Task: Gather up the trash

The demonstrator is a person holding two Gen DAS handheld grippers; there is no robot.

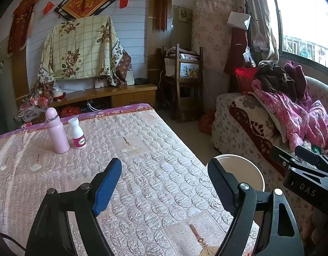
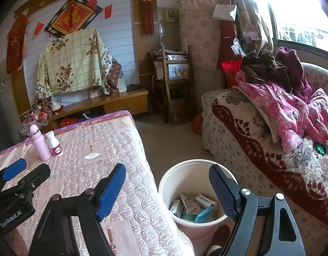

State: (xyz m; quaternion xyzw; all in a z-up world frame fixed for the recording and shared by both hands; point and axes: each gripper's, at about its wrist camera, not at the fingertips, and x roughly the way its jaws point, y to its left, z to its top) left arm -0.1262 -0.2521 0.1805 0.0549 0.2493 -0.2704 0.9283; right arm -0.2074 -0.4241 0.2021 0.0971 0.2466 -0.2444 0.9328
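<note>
Big picture first: a table (image 2: 83, 149) under a quilted pink cover fills the left of both views, and across a strip of floor sits a floral sofa (image 2: 249, 149) heaped with pink and maroon clothing (image 2: 287, 106). Behind the table, a wooden cabinet (image 1: 112, 95) carries something draped in a cream flowered cloth (image 1: 83, 47).

Down to the floor now: between table and sofa stands a white bucket (image 2: 170, 183), serving as the trash bin. In the right wrist view it holds trash (image 2: 193, 208): several small cartons and a blue piece, all lying at the bottom. From the left wrist view only the bucket's rim and inner wall show, beside the table's edge.

On the tabletop, toward its far left, a pink flask (image 1: 57, 132) stands upright, and just beside it on the right a white bottle with a pink label (image 1: 77, 134), also upright. Whether the two touch is hard to call.

And the tools: the left gripper (image 1: 164, 183) hangs above the table's near edge, blue pads spread wide, nothing between them. The right gripper (image 2: 167, 189) hovers with its left finger over the table corner and its right finger over the bucket, jaws likewise wide apart and holding nothing. Each gripper peeks into the other's view at the frame's side.
</note>
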